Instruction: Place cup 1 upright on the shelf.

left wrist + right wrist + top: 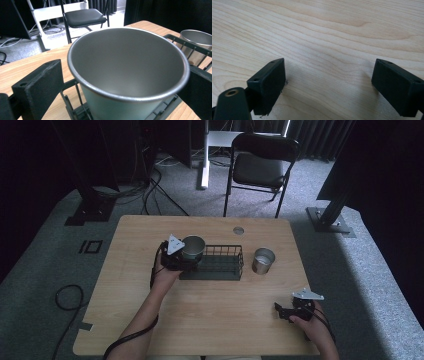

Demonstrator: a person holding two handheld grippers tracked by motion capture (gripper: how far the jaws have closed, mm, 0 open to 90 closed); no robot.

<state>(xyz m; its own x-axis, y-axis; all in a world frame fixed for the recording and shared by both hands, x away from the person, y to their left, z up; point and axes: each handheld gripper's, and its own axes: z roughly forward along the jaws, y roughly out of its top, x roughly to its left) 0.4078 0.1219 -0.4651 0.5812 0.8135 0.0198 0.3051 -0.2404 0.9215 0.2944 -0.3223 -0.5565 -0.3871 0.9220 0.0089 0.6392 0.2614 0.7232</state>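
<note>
One steel cup [127, 75] is being held over the wire basket [220, 262] by the left tongs [181, 254], seemingly clamped. The second cup [263, 260] is waiting on the bench [210, 320]. The right tongs [329, 85] are being kept apart, empty.

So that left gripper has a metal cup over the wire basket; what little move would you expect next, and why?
Probably a short lowering. The left gripper has its jaws on either side of the metal cup, which sits at the near end of the black wire basket. Whether the cup's base already rests on the basket floor I cannot tell, so I would lower until it settles, then open the jaws.
</note>
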